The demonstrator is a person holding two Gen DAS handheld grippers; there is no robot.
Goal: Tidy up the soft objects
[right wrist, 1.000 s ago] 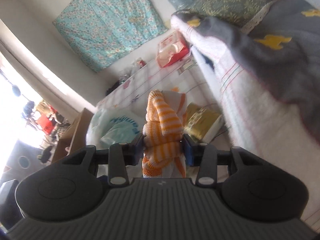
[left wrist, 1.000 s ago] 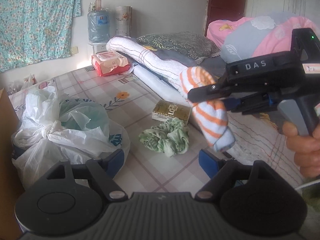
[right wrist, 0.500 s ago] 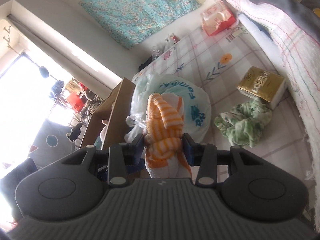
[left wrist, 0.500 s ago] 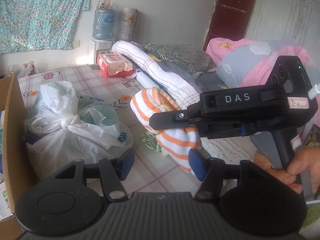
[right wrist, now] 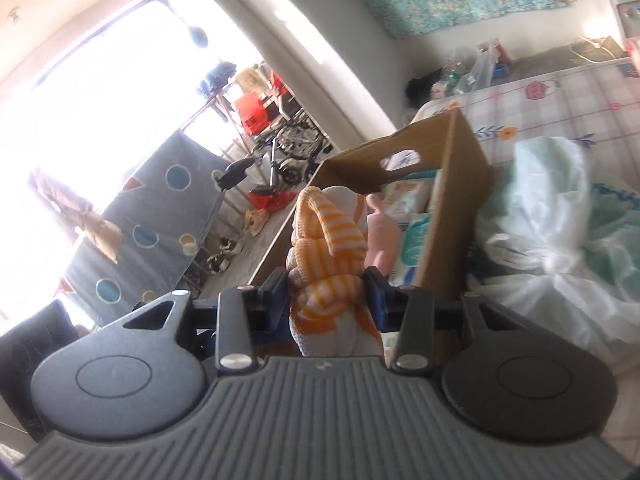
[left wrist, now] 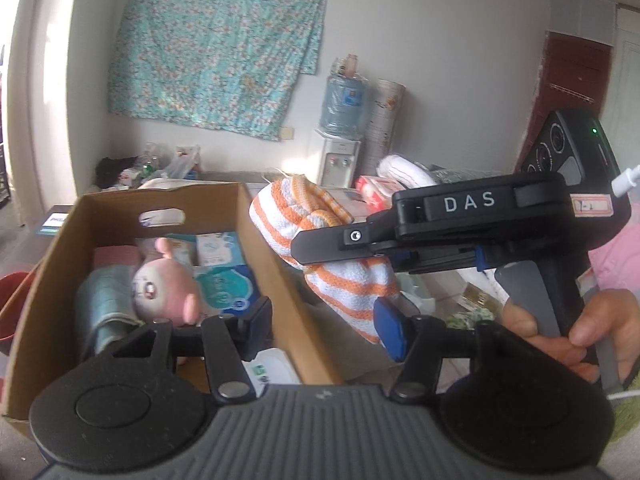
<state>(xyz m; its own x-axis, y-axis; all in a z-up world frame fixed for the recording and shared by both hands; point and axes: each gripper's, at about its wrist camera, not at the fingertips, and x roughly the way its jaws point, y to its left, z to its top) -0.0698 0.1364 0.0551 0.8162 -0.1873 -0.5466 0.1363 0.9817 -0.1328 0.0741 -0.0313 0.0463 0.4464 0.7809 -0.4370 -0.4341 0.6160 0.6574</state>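
My right gripper (right wrist: 326, 296) is shut on an orange-and-white striped cloth (right wrist: 328, 240), which bunches up between its pads. In the left wrist view that gripper (left wrist: 320, 256) reaches in from the right, a hand (left wrist: 600, 328) on its handle, and the striped cloth (left wrist: 304, 216) hangs beside the right wall of a cardboard box (left wrist: 160, 200). The box holds a pink plush toy (left wrist: 164, 284), tissue packs (left wrist: 224, 284) and a rolled teal cloth (left wrist: 100, 308). My left gripper (left wrist: 324, 324) stands open and holds nothing, straddling the box's right wall.
A knotted white plastic bag (right wrist: 560, 240) lies on the bed right of the cardboard box (right wrist: 452, 184). A green crumpled cloth (left wrist: 468, 316) shows behind the right gripper. A water dispenser (left wrist: 340, 152) and a red tissue pack (left wrist: 374, 192) stand further back.
Both grippers have swung left and risen from the bed to the cardboard box, the right one carrying the striped cloth. The left jaws have narrowed.
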